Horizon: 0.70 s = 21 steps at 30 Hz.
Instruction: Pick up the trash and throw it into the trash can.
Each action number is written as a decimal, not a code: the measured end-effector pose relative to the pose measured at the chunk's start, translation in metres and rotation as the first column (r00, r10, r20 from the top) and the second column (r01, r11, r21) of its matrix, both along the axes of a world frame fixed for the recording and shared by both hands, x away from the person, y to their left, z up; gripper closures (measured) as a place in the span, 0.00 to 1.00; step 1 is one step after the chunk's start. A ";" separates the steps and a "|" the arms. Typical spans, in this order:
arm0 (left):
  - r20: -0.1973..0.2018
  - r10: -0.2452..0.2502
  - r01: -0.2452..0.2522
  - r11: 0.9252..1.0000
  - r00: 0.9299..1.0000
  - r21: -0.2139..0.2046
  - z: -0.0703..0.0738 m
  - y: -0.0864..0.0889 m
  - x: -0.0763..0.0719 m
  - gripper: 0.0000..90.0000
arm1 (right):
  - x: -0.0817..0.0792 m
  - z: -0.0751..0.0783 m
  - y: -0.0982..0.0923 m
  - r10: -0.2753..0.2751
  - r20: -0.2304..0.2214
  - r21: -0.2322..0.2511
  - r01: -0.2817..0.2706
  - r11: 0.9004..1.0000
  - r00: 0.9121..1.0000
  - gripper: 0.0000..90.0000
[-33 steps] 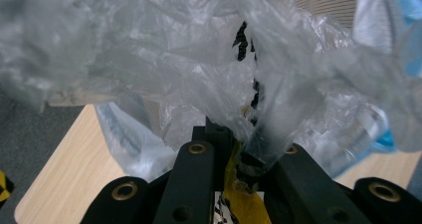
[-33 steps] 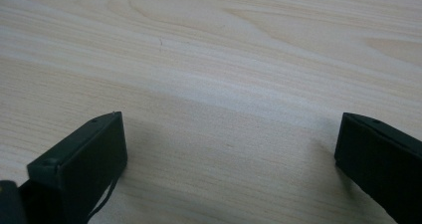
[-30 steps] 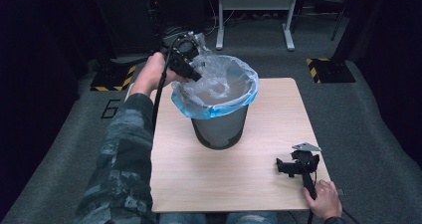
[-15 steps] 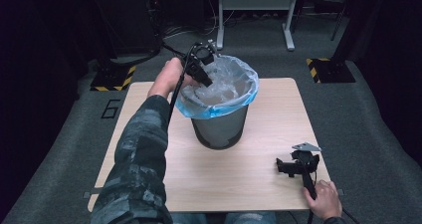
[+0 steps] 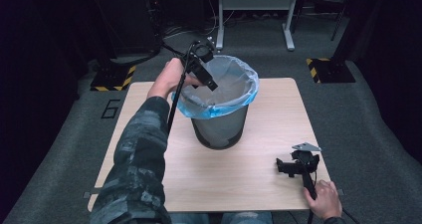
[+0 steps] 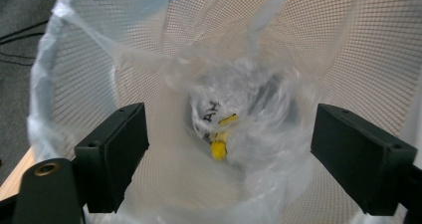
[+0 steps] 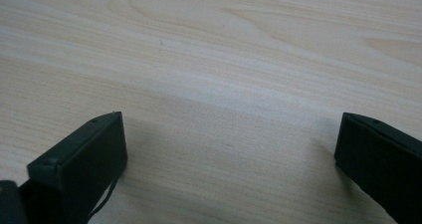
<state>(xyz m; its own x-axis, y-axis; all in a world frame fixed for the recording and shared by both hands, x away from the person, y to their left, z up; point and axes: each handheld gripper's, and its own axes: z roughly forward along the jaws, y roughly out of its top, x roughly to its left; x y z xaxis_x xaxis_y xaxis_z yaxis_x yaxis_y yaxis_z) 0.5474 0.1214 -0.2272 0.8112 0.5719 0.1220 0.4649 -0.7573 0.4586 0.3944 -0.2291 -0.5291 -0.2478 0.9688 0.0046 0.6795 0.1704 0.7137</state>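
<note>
We record a table of pale wood-grain laminate, smooth and matt, and on it a dark bin of fine metal mesh. We note its liner, a thin translucent plastic film, bluish, crinkled and faintly glossy. We list both grippers as matt black hard plastic, and the floor as rough grey carpet.

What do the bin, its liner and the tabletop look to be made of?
Bin: dark mesh, probably metal; a fine grid shows through from inside. Liner: thin clear plastic film with a bluish tint at the rim, crinkled and glossy. Tabletop: pale wood or wood-look laminate; grain lines show, smooth matte finish.
</note>
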 end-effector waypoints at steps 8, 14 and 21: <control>0.060 -0.010 0.014 0.998 0.998 -0.068 0.019 0.037 -0.030 0.14 | 0.000 0.000 0.000 0.001 0.000 0.003 -0.001 1.000 1.000 0.00; 0.075 0.000 0.007 0.996 0.997 -0.094 0.013 0.074 -0.049 0.13 | 0.000 0.000 0.000 0.002 0.000 0.006 -0.002 1.000 1.000 0.00; 0.062 0.038 -0.030 0.992 0.997 -0.126 -0.012 0.115 -0.063 0.13 | 0.000 0.000 0.000 0.002 -0.001 0.006 -0.002 1.000 1.000 0.00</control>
